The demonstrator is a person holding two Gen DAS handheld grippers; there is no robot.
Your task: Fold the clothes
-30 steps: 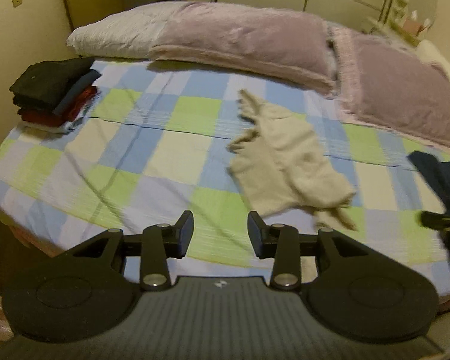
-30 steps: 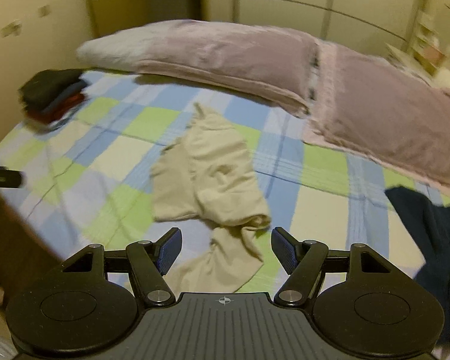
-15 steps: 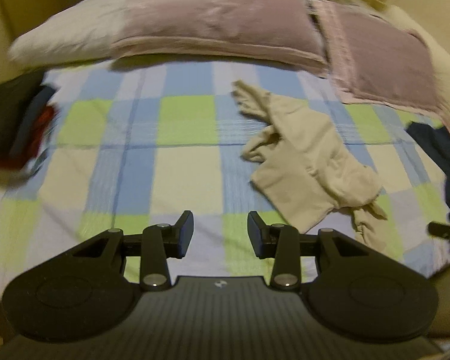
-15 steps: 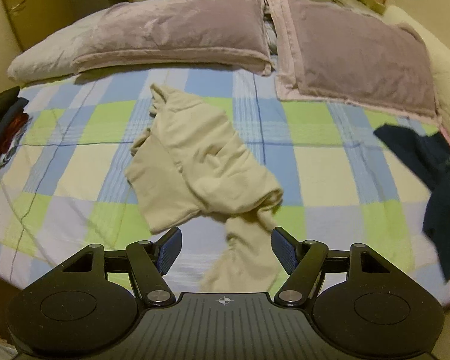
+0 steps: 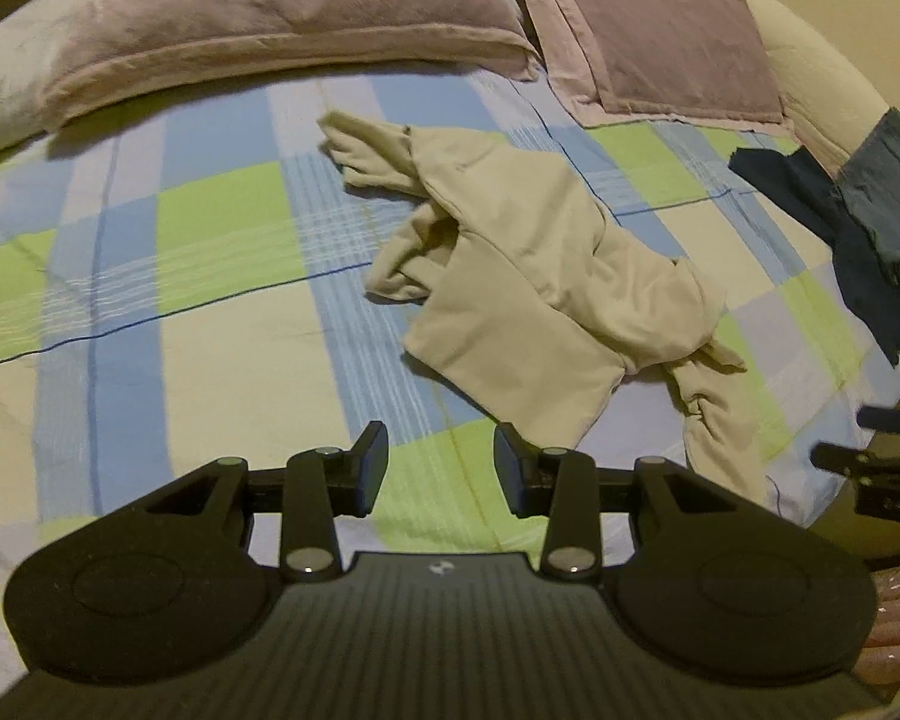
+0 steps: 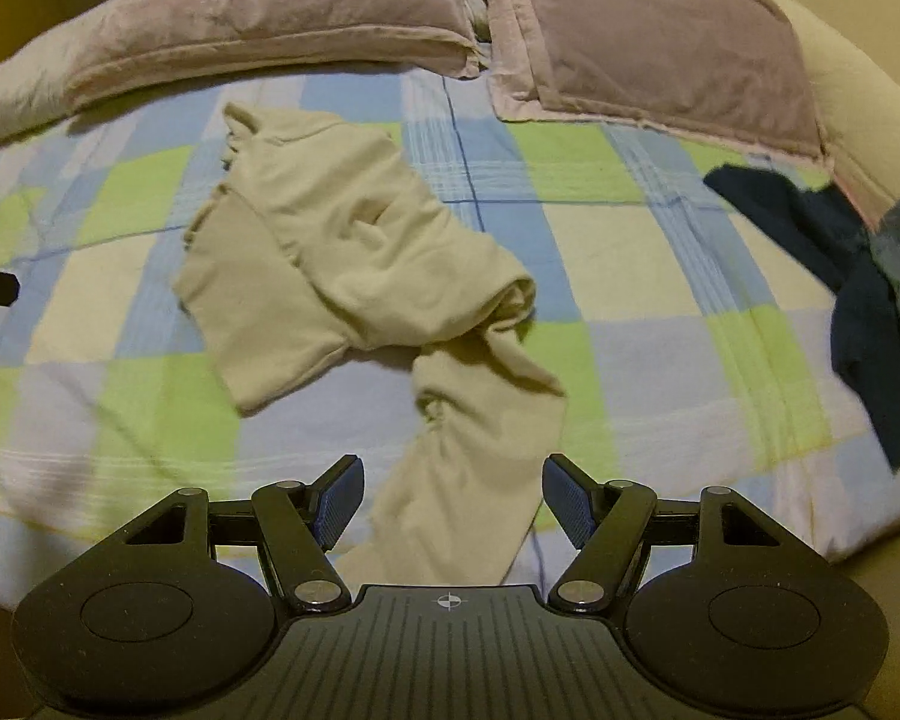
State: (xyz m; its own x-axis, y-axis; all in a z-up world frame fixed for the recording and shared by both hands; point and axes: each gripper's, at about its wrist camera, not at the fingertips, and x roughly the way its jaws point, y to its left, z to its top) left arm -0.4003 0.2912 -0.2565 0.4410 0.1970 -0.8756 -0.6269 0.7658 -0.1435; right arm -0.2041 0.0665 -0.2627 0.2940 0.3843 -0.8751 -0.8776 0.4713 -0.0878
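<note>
My left gripper point(image 5: 440, 468) and right gripper point(image 6: 453, 501) hang with jaws apart, empty, above a crumpled beige garment point(image 6: 354, 276) mid-bed. I should pinch its near trailing end and spread it flat before folding.

Checked bed point(image 6: 618, 252) bears cream garment point(image 6: 354, 252), dark clothes point(image 6: 858, 276), pillows point(image 6: 306, 6).

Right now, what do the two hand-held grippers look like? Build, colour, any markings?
Both are matte black. The left hand-held gripper has two short fingers on pivoting links with silver rivets, round discs either side, a ribbed centre plate with a small pale mark, and bluish pads. The right hand-held gripper is built the same, with clearly blue ribbed pads and a crosshair mark. No cables or sleeves visible.
</note>
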